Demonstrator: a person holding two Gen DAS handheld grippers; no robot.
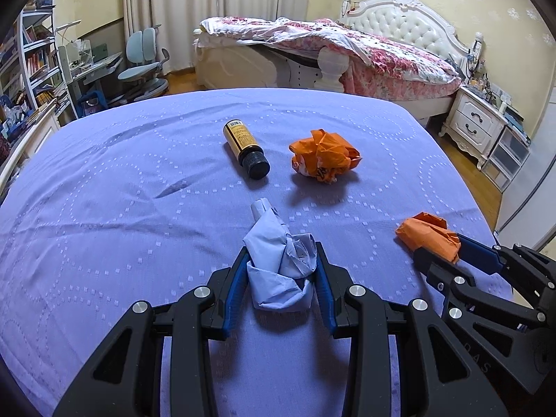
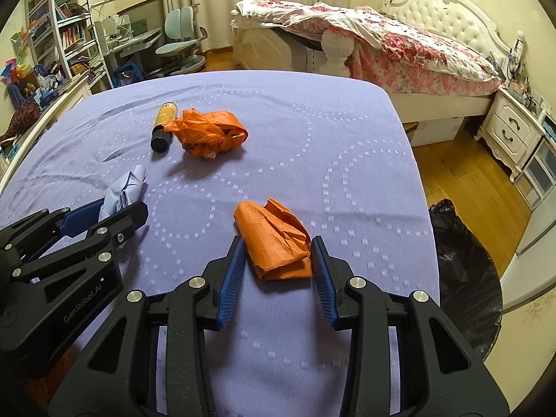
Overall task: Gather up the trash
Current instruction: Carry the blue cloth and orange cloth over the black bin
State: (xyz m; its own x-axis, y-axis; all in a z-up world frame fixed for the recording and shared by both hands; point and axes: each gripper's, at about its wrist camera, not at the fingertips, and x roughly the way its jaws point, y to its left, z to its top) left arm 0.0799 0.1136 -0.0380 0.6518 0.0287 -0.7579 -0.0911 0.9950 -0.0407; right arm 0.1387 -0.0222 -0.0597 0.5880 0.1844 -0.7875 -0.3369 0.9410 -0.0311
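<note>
My left gripper (image 1: 281,253) is shut on a crumpled pale blue paper (image 1: 278,264), which pokes out forward between the fingers over the purple table cover (image 1: 104,191). My right gripper (image 2: 278,248) is shut on a crumpled orange paper (image 2: 276,243), also seen in the left wrist view (image 1: 429,234). Farther out lie a brown bottle with a black cap (image 1: 246,147) on its side and a larger crumpled orange wrapper (image 1: 325,156). The blue paper (image 2: 123,191) and left gripper (image 2: 104,215) show at the left of the right wrist view.
A black trash bag (image 2: 465,278) stands open on the floor to the right of the table. A bed (image 1: 347,48) and white nightstand (image 1: 476,121) are beyond; a desk chair (image 1: 146,62) and bookshelves (image 1: 31,52) are at the left.
</note>
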